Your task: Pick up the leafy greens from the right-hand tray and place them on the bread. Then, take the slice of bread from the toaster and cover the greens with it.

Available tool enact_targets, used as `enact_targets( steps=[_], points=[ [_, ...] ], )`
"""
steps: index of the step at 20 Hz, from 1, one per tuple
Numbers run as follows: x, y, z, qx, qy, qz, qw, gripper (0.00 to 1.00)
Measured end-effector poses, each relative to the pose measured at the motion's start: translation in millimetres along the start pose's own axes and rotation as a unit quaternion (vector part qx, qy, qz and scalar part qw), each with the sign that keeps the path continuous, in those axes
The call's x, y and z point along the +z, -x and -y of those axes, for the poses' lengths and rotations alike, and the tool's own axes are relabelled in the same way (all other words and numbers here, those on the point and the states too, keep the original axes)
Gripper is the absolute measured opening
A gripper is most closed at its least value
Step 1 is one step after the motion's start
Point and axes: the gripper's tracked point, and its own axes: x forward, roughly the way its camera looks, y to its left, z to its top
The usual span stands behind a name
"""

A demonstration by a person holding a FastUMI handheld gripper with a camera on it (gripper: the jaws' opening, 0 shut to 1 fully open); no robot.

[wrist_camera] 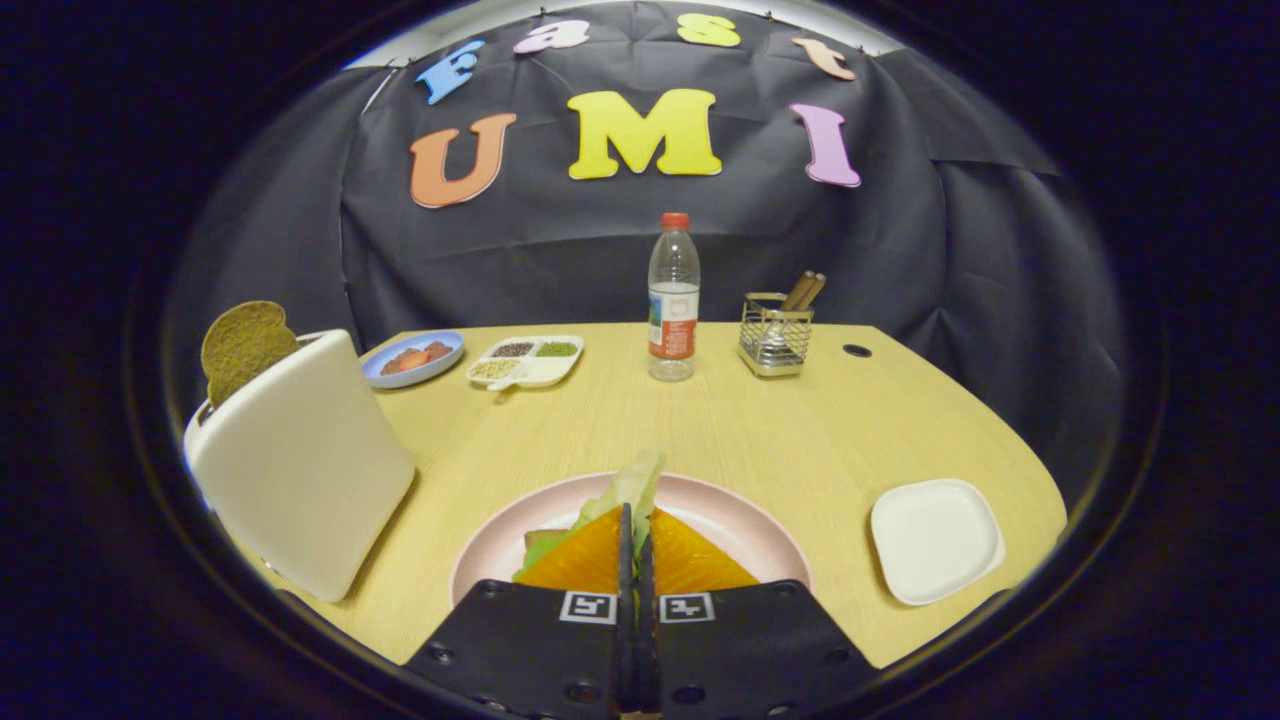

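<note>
Lower centre: hand-held gripper (pixel 636 540) with fingers pinched nearly together on the leafy greens (pixel 630 490), held over the pink plate (pixel 740 525), where a corner of bread (pixel 537 540) shows. Right tray (pixel 935 540) sits lower right on the bench (pixel 780 430). Toaster (pixel 300 460) at left holds a bread slice (pixel 243 345); a bottle (pixel 673 300) stands further back.

Pale wood-grain table (pixel 800 440). Pink plate (pixel 740 525); light green leafy greens (pixel 625 495). Orange ribbed fingers (pixel 590 560), black gripper (pixel 636 545) body, 2 black-and-white square markers. White toaster (pixel 300 470), speckled brown bread slice (pixel 245 345). White tray (pixel 935 540). Clear red-capped bottle (pixel 673 300).
</note>
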Motion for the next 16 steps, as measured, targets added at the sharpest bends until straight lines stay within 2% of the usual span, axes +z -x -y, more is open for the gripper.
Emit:
enact_targets(
  steps=[3, 5, 9, 12, 16],
  points=[
    [3, -2, 3, -0.012, 0.023, 0.007, 1.000, 0.03],
    [10, 0, 6, -0.021, 0.027, 0.013, 0.999, 0.15],
    [28, 16, 4, -0.024, 0.045, 0.036, 0.998, 0.64],
    [44, 40, 2, -0.030, 0.056, 0.053, 0.997, 0.96],
    [76, 87, -18, -0.006, 0.046, 0.094, 0.994, 0.96]
  ],
)
